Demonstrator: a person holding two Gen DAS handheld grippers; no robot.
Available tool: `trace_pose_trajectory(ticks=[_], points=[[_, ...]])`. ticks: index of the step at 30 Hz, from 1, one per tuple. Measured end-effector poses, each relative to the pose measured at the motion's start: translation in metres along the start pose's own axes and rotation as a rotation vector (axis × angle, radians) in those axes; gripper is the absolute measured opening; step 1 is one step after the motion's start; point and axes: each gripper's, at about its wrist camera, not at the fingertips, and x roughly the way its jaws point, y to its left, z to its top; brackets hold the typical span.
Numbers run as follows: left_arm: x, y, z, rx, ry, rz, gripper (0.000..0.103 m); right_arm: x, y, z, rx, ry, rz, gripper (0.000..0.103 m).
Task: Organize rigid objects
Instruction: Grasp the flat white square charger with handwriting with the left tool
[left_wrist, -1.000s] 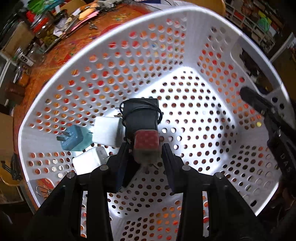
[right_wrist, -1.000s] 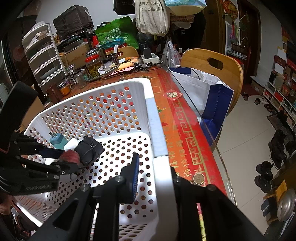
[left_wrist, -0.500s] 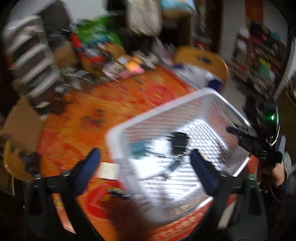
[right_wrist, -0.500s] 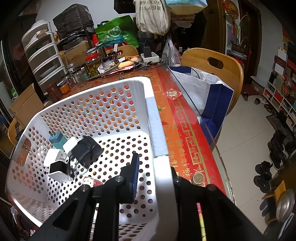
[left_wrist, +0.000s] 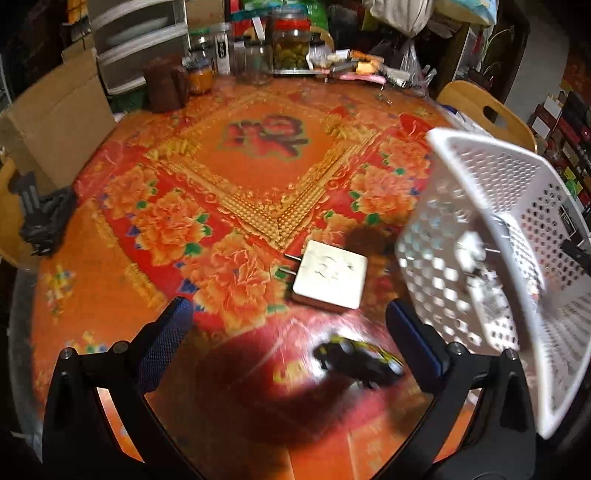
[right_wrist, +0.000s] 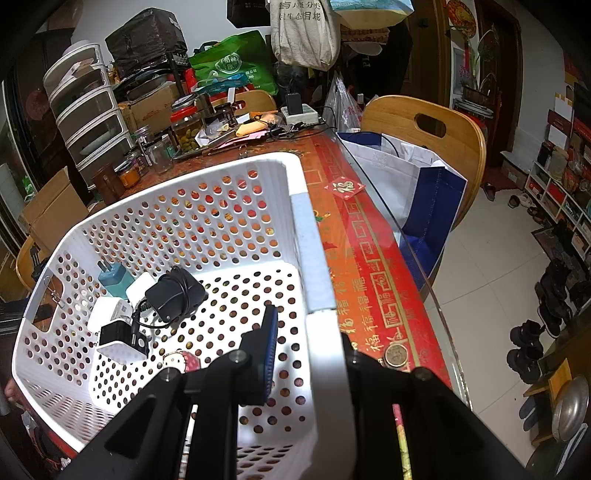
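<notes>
My left gripper (left_wrist: 288, 317) hangs wide open over the red floral tablecloth with nothing between its fingers. Just ahead of it lies a white square plug adapter (left_wrist: 328, 275), and a blurred black-and-yellow toy car (left_wrist: 360, 360) sits near the right finger. The white perforated basket (left_wrist: 480, 177) stands to the right. My right gripper (right_wrist: 308, 332) is shut on the basket's rim (right_wrist: 310, 258). Inside the basket lie a teal charger (right_wrist: 114, 277), a black adapter with its cable (right_wrist: 175, 293), white chargers (right_wrist: 110, 314) and a small red block (right_wrist: 183, 362).
Jars (left_wrist: 291, 44), papers and clutter line the table's far edge. A cardboard box (left_wrist: 55, 125) stands at the left. Beyond the glass table edge are a wooden chair (right_wrist: 424, 125) and a white-and-blue bag (right_wrist: 406, 184). A coin (right_wrist: 396, 355) lies near my right gripper.
My left gripper let go of the red block inside the basket, opened wide and swung out leftward over the tablecloth. The right gripper and basket stayed put.
</notes>
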Motion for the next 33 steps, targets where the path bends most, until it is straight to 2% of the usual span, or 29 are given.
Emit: trace_pose_trajectory(ticks=[2,8,17,20,23,24,26,27,33], points=[[0.023,-0.007,0.002,0.010,0.020,-0.023,0.103,0.000,0.000,0.000,0.002,0.000,0.000,0.018],[0.068,-0.030,0.006,0.061,0.049,-0.013,0.103,0.000,0.000,0.000,0.001,0.001,0.000,0.018],[0.094,-0.030,0.014,0.041,0.058,0.017,0.102,0.000,0.000,0.000,0.000,0.001,0.000,0.018],[0.097,-0.030,0.014,0.048,0.058,0.021,0.099,0.000,0.000,0.000,-0.001,0.001,0.000,0.018],[0.096,-0.032,0.014,0.049,0.041,0.015,0.093,0.000,-0.001,0.001,0.000,0.001,0.000,0.018],[0.096,-0.032,0.014,0.050,0.035,0.011,0.088,0.000,-0.001,0.001,0.000,0.002,0.000,0.018],[0.092,-0.034,0.014,0.057,0.020,0.003,0.074,0.000,-0.001,0.001,-0.001,0.003,0.000,0.018],[0.090,-0.035,0.014,0.064,0.011,-0.001,0.063,0.000,-0.001,0.001,-0.002,0.004,-0.001,0.018],[0.080,-0.034,0.010,0.069,-0.029,0.082,0.063,0.000,-0.001,0.001,-0.002,0.004,-0.001,0.018]])
